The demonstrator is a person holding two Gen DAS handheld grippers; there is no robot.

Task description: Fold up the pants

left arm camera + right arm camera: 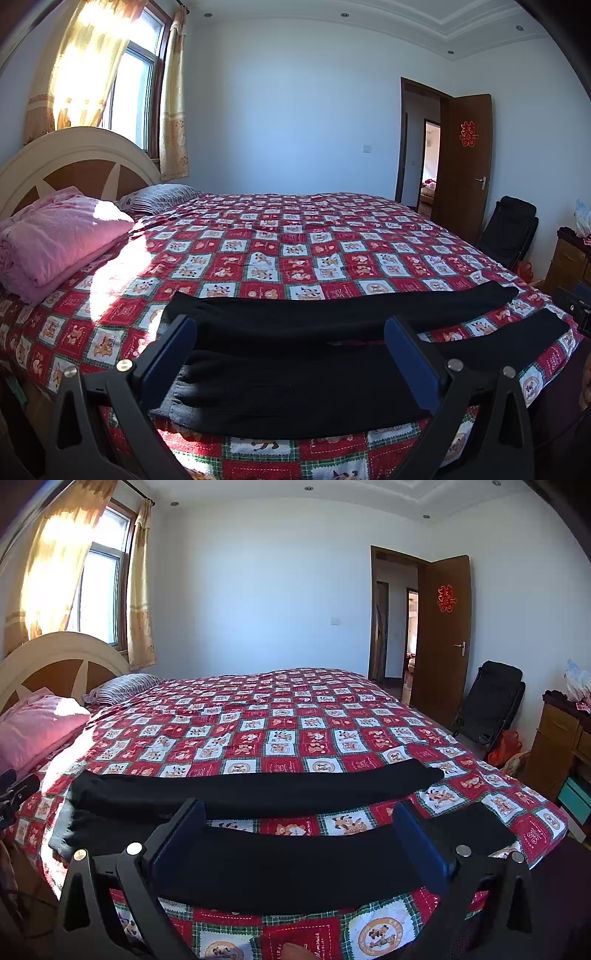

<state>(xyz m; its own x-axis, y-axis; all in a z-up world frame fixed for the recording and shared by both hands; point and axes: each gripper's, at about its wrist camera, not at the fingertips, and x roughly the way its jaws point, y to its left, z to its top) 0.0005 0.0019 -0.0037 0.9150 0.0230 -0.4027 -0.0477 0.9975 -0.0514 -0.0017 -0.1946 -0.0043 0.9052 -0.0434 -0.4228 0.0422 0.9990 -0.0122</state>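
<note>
Black pants (295,373) lie flat across the near edge of the bed, waistband to the left, two legs spread apart toward the right. My left gripper (291,328) is open and empty, its blue-padded jaws wide apart above the waist and thigh part. My right gripper (299,812) is open and empty above the near leg (288,864). The far leg (258,786) lies behind it, with a strip of bedcover between the legs. The left gripper's edge (14,794) shows at the left of the right wrist view.
The bed has a red checked cartoon cover (295,243). A folded pink blanket (55,240) and a striped pillow (162,197) lie by the headboard. A black folding chair (491,701), an open door (443,627) and a wooden cabinet (554,746) stand at right.
</note>
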